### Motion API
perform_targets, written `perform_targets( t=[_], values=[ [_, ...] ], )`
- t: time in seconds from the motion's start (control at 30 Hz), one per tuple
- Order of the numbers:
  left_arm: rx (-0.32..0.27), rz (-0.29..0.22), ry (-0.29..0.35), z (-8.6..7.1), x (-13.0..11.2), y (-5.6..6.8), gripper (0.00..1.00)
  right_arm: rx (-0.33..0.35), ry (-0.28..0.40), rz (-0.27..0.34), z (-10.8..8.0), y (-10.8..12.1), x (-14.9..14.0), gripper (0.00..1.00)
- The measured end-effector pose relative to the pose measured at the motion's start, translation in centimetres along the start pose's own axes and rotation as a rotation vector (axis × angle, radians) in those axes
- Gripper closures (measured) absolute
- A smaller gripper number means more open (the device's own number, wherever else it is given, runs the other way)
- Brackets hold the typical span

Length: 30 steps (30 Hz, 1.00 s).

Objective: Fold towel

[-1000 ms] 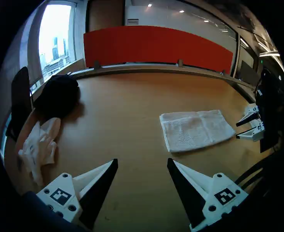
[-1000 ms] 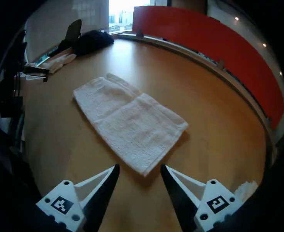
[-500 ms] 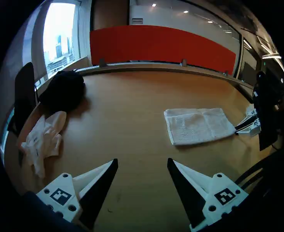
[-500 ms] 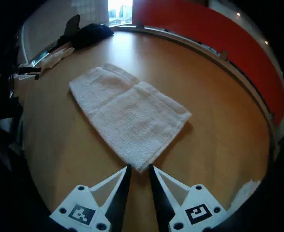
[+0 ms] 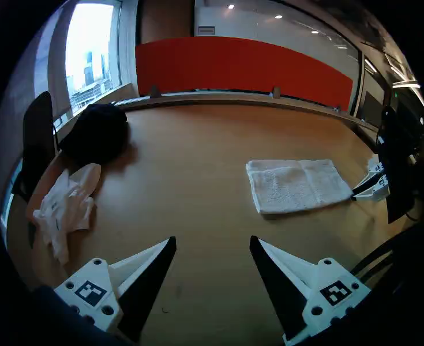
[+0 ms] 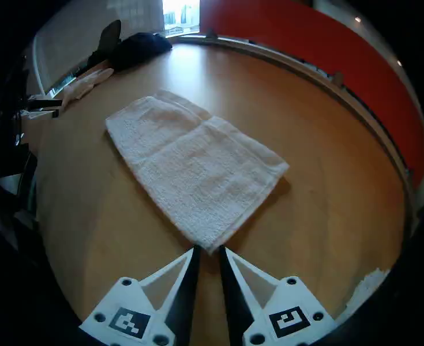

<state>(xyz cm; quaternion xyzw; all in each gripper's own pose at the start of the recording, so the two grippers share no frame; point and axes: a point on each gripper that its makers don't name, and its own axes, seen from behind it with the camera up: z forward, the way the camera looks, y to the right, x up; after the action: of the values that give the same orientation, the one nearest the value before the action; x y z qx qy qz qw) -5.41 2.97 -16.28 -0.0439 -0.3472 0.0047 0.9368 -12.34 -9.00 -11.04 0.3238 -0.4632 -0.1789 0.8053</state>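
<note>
A wide wooden table [image 5: 200, 144] with a curved far edge; along that edge stands a low red screen [image 5: 240, 63]; behind it a pale wall, and small spotlights [image 5: 255, 11] in the ceiling; past the far left corner a bright window [image 5: 87, 57] showing towers; a dark chair [image 5: 36, 138] at the left edge; daylight sheens the wood.

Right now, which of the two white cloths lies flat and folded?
The towel whose corner sits at the tips of the right hand-held gripper. The other white cloth lies crumpled near the edge of the table, beside the black bag.
</note>
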Motion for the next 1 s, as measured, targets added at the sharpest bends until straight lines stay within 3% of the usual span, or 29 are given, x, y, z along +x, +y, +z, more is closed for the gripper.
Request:
perform_targets(
  t=[0.2, 1.0],
  values=[
    [-0.001, 0.002, 0.001, 0.0, 0.1, 0.1, 0.05, 0.001, 0.007, 0.004, -0.2, 0.1, 0.2, 0.96],
    [-0.003, 0.005, 0.011, -0.3, 0.6, 0.5, 0.05, -0.046, 0.116, -0.025, -3.7, 0.9, 4.9, 0.97]
  ],
)
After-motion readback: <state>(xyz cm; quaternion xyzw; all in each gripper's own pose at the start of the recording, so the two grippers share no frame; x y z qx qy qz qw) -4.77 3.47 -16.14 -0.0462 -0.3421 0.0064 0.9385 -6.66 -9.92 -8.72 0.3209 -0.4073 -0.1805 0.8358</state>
